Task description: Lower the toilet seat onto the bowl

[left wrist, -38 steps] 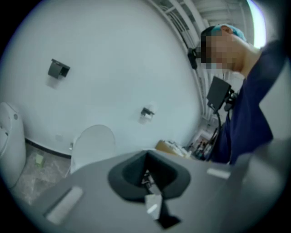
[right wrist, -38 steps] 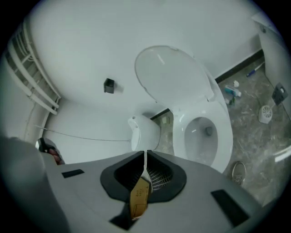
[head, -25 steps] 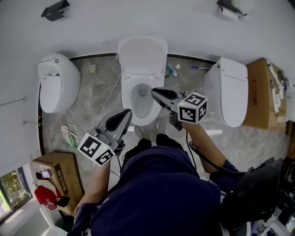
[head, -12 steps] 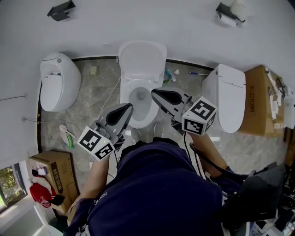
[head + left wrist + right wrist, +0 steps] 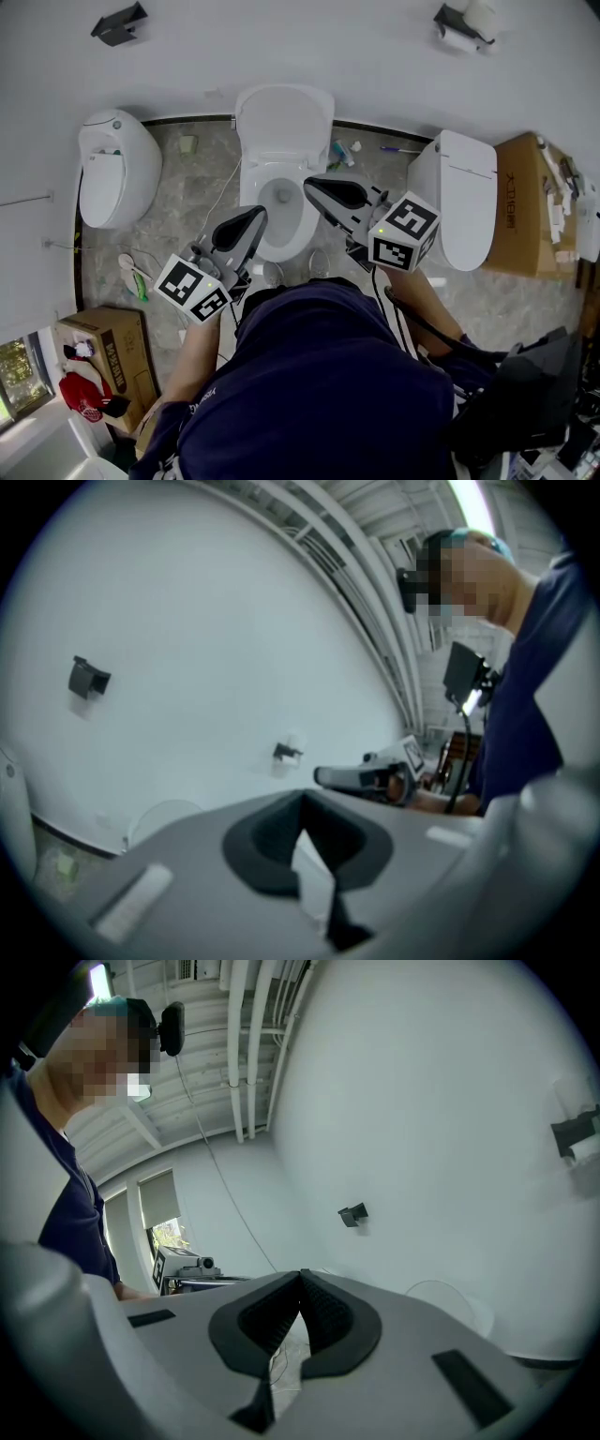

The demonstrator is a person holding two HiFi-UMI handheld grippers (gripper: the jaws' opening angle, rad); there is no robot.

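The white toilet (image 5: 267,246) stands at the middle against the wall. Its lid (image 5: 284,117) is upright, and the seat ring (image 5: 251,190) appears to lie flat on the bowl. My left gripper (image 5: 251,218) hovers above the bowl's near left rim, shut and empty, touching nothing. My right gripper (image 5: 309,185) hangs above the bowl's right side, also shut on nothing. In the left gripper view the jaws (image 5: 302,799) meet at the tip, and the right gripper (image 5: 361,777) shows beyond. In the right gripper view the jaws (image 5: 300,1276) are closed, with the lid (image 5: 450,1307) faint behind.
A second toilet (image 5: 117,169) stands to the left and a third (image 5: 464,192) to the right. Cardboard boxes sit at the far right (image 5: 530,202) and lower left (image 5: 98,342). Small bottles (image 5: 342,152) lie on the floor behind the bowl. A paper holder (image 5: 464,23) hangs on the wall.
My right gripper has risen off the bowl's rim and rolled, so its marker cube shows a different face. The left gripper has shifted only a little.
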